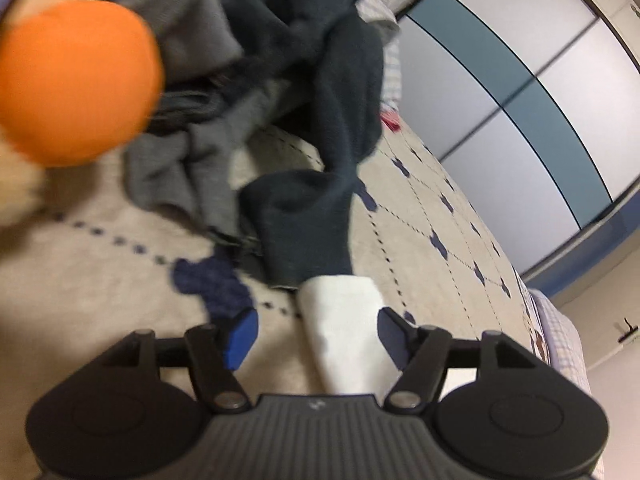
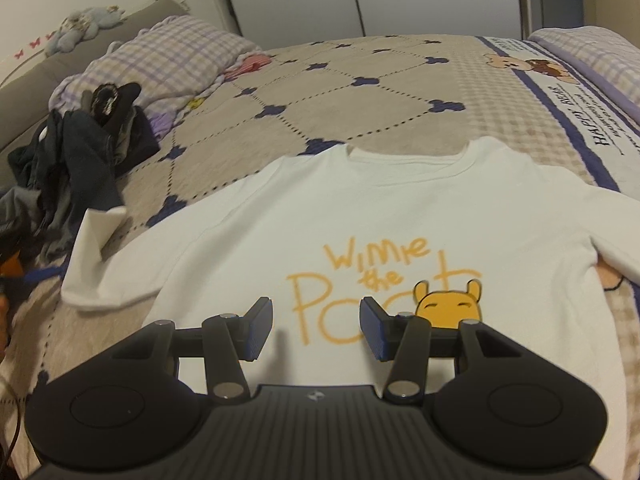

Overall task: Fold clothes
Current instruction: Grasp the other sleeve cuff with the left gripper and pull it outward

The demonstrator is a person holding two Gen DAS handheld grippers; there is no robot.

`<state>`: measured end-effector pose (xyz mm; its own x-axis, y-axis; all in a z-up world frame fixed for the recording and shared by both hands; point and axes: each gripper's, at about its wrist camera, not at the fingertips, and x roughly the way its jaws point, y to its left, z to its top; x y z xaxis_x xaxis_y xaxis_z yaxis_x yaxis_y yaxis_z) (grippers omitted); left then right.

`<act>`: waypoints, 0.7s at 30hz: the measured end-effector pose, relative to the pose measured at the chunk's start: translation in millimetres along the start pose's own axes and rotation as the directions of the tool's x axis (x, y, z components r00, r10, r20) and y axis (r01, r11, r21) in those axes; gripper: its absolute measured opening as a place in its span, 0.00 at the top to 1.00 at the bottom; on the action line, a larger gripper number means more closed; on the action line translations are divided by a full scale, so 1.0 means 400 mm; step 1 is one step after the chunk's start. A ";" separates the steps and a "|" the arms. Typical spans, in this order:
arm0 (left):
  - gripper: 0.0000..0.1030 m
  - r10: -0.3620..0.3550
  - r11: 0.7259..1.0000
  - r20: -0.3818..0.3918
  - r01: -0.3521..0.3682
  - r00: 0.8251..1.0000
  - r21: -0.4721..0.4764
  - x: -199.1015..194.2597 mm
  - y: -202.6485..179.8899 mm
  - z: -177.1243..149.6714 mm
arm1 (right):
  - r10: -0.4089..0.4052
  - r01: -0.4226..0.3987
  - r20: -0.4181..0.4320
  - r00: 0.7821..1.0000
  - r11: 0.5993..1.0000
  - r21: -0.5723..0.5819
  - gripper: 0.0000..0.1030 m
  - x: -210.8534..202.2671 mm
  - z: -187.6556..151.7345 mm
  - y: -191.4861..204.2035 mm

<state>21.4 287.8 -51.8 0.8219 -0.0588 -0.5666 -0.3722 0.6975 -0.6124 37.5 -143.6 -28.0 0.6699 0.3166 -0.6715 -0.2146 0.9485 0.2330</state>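
The right gripper (image 2: 317,328) hovers over the chest of a white T-shirt (image 2: 400,216) spread face up on the bed, its blue-padded jaws parted with nothing between them; below the gap shows the shirt's orange lettering, and just to the right a yellow cartoon bear face (image 2: 448,306) is printed. The shirt lies flat with its collar pointing away from the camera, one sleeve reaching out to the right and the other sleeve (image 2: 96,256) bent upward at the left, its cuff raised off the bedspread (image 2: 360,92). In the left wrist view the left gripper (image 1: 318,334) has its jaws spread apart around that white sleeve (image 1: 344,320); the cloth lies against the right-hand pad while the left-hand pad stands clear of it, so the sleeve is not pinched. Just past the sleeve's end sits a rumpled heap of dark navy and grey clothes (image 1: 304,128) on the beige quilted bedspread with its blue clover pattern. An orange and cream plush toy (image 1: 72,80) fills the near left of that view, blurred. Farther back are a lilac checked pillow (image 2: 172,52), a pale stuffed animal (image 2: 84,24) on the grey headboard, and panelled wardrobe doors (image 1: 520,92).
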 end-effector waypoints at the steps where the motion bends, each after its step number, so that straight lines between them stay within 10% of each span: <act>1: 0.34 0.000 1.000 -0.006 0.000 1.000 0.003 0.012 -0.008 -0.001 | 0.002 -0.002 -0.001 1.000 1.000 -0.002 0.50 0.000 -0.001 0.002; 6: 0.38 0.006 0.998 -0.039 -0.008 0.999 -0.059 0.065 -0.017 -0.013 | 0.009 -0.009 0.000 1.000 1.000 -0.008 0.50 0.000 -0.001 0.005; 11: 0.90 0.005 0.999 -0.013 -0.006 1.000 -0.054 0.064 -0.037 -0.024 | 0.003 -0.003 0.009 1.000 1.000 -0.015 0.50 -0.008 -0.003 0.005; 21: 0.93 0.176 0.980 0.238 -0.194 0.955 0.052 -0.140 -0.045 -0.058 | 0.008 -0.008 0.017 1.000 1.000 -0.022 0.50 -0.008 -0.004 0.017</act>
<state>-28.1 261.9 -21.8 0.8220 0.2366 -0.5179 -0.5014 0.7320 -0.4614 32.9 -138.3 -25.3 0.6800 0.3239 -0.6578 -0.2353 0.9461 0.2226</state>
